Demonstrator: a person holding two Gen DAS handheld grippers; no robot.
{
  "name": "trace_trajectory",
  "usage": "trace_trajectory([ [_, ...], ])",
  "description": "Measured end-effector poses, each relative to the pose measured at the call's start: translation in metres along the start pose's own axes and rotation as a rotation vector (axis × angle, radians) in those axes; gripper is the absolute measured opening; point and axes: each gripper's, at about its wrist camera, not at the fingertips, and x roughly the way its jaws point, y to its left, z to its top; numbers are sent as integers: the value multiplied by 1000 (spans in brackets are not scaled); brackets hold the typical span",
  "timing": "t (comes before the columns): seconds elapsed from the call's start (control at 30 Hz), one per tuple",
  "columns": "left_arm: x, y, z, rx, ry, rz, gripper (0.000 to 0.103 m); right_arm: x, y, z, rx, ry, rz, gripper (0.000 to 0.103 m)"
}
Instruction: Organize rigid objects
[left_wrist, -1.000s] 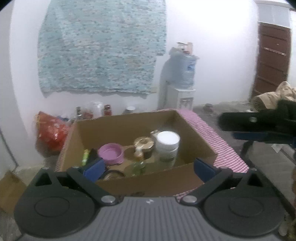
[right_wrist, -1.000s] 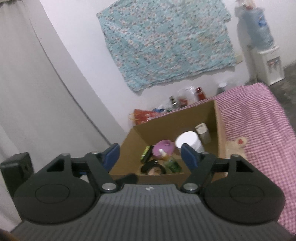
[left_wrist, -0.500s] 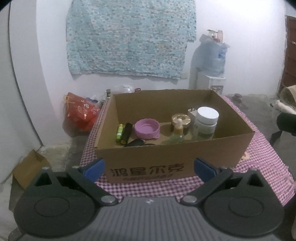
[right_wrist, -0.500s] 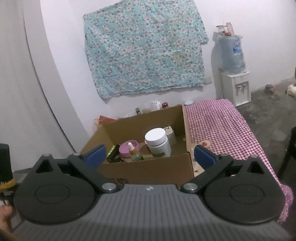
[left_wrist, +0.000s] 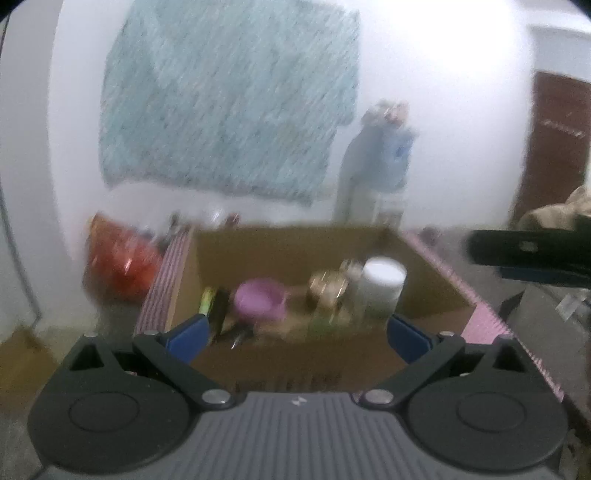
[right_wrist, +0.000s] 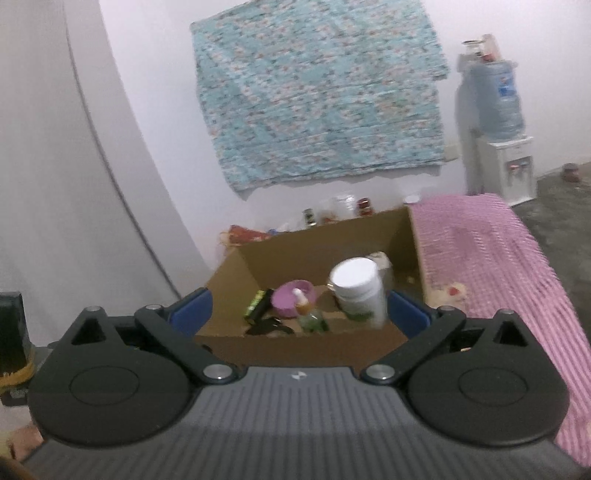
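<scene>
A cardboard box (left_wrist: 295, 365) (right_wrist: 303, 343) stands on a pink checked tablecloth (right_wrist: 480, 251). Inside are a white-lidded jar (left_wrist: 382, 284) (right_wrist: 356, 291), a purple bowl (left_wrist: 260, 299) (right_wrist: 293, 297), a small dropper bottle (right_wrist: 308, 314), a gold-lidded jar (left_wrist: 327, 286), a green and a black tube (right_wrist: 258, 304) and a dark small item (right_wrist: 269, 326). My left gripper (left_wrist: 295, 334) is open and empty in front of the box. My right gripper (right_wrist: 299, 314) is open and empty, also in front of it. The right gripper shows at the right in the left wrist view (left_wrist: 532, 254).
A floral cloth (right_wrist: 317, 96) hangs on the wall. A water dispenser (right_wrist: 498, 125) stands at the back right. A red bag (left_wrist: 118, 258) and small jars (right_wrist: 343, 208) sit behind the box. A brown door (left_wrist: 554, 147) is at the right.
Both cameras have moved closer to the box and look down into it; the left view is now blurred by motion. Both grippers stay open and empty.
</scene>
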Motion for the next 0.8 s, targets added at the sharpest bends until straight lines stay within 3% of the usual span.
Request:
trace_trajectory([
  [0.2, 32, 4, 25, 63, -8, -91, 103, 57, 3, 50, -72, 74, 69, 96],
  [0.37, 67, -1, 34, 92, 58, -129, 100, 125, 4, 75, -145, 251, 113, 69],
  [0.47, 85, -7, 33, 117, 110, -144, 89, 164, 0, 78, -167, 380, 123, 49],
  [0.67, 112, -9, 31, 117, 196, -170, 69, 208, 6, 71, -272, 536, 115, 31],
  [0.8, 127, -10, 30, 127, 246, -167, 57, 222, 12, 68, -319, 594, 141, 26],
])
